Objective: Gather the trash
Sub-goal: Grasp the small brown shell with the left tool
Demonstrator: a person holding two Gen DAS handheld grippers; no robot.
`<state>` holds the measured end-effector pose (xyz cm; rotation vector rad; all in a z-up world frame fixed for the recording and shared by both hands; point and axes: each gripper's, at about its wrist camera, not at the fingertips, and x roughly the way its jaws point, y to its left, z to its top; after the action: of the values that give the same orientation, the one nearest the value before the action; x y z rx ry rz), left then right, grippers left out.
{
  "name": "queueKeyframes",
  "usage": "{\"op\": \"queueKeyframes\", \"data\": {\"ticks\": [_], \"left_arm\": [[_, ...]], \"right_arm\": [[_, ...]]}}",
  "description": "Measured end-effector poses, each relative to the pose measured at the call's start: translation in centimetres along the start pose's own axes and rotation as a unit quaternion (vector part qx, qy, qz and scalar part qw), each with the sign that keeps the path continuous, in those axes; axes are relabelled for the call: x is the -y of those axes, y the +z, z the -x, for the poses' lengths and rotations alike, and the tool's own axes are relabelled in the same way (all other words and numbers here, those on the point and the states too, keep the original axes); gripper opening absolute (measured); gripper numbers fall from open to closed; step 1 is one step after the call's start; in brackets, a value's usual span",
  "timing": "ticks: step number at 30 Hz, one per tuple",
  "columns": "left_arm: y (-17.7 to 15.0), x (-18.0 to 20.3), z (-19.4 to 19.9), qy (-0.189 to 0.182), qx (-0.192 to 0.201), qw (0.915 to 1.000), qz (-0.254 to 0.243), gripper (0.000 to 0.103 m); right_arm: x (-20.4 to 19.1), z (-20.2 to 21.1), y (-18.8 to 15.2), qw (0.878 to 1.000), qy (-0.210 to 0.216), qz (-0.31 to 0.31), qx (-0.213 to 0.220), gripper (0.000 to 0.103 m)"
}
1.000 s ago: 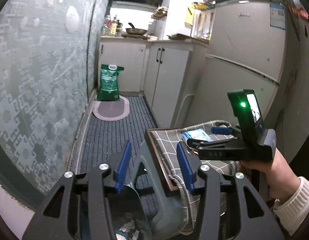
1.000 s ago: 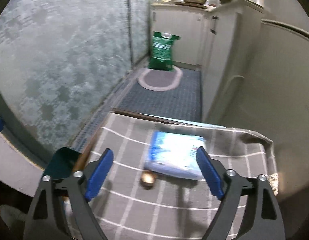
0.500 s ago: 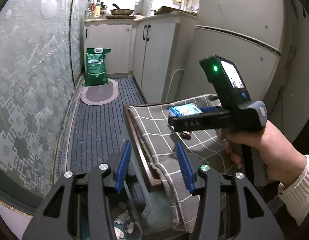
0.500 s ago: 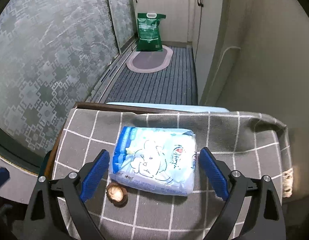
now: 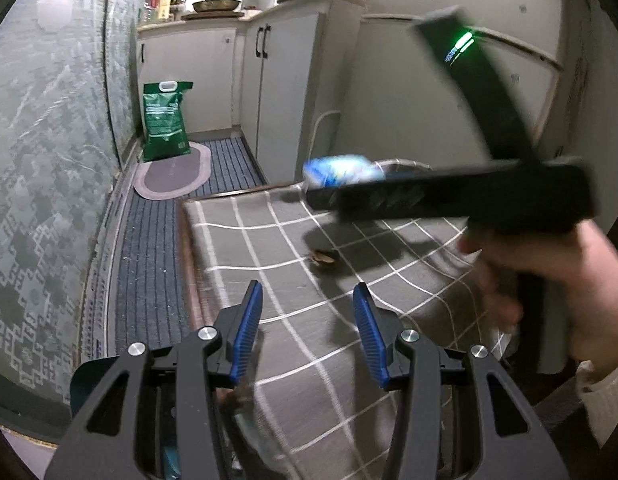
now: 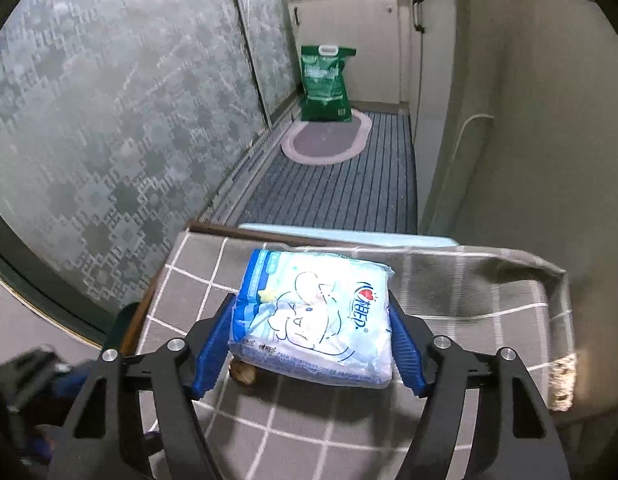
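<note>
A blue-and-white tissue pack (image 6: 315,316) is between the blue pads of my right gripper (image 6: 309,344), which is shut on it and holds it above the grey checked cloth (image 6: 449,312). The pack also shows in the left wrist view (image 5: 339,169), lifted in front of the blurred right gripper. A small brown nutshell (image 5: 323,258) lies on the cloth; in the right wrist view it (image 6: 243,374) peeks out under the pack. My left gripper (image 5: 307,330) is open and empty above the cloth's near edge.
The cloth covers a small wooden table (image 5: 187,264). A dark green bin rim (image 5: 83,380) shows at the lower left. A green bag (image 5: 165,126) and an oval mat (image 5: 173,174) sit on the striped floor. Patterned glass is left, cabinets and a fridge right.
My right gripper closed on the tissue pack and lifted it off the cloth. My left gripper moved from over the bin to over the table's near edge.
</note>
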<state>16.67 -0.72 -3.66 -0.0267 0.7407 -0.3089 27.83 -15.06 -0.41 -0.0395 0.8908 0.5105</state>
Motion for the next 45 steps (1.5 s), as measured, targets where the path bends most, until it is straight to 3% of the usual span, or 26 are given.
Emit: {"op": "queueKeyframes", "data": {"ticks": [6,12,15,22,32,40,45], "left_arm": [[0.3,1.2,-2.6,0.008,-0.015,0.9998,-0.006,0.046],[0.8,2.1,-4.8,0.042,-0.014,0.9989,-0.012,0.043],[1.2,2.5,-5.4,0.079,-0.008,0.9967,-0.017,0.029],[1.8,2.7,-6.2,0.081,-0.003,0.9967,-0.006,0.022],[1.9,1.4,-4.3,0.057,0.016,0.9978,0.028,0.022],[2.2,-0.9,-0.3,0.074,0.054,0.9945,0.05,0.022],[1.2,-3.9,1.3,0.084,0.055,0.9919,0.078,0.022]], "right_arm": [[2.1,3.2,-0.4,0.999,0.016,-0.01,0.027,0.071],[3.9,5.2,-0.8,0.999,0.022,-0.007,0.042,0.071],[4.3,6.1,-1.2,0.999,0.022,-0.003,0.048,0.071],[4.5,7.9,-1.5,0.998,0.024,0.006,0.062,0.071],[3.2,6.5,-2.0,0.999,0.021,0.029,0.037,0.071],[-0.1,6.0,-1.8,0.997,0.044,0.055,0.031,0.071],[-2.5,5.7,-1.4,0.996,0.053,0.071,0.03,0.071]]}}
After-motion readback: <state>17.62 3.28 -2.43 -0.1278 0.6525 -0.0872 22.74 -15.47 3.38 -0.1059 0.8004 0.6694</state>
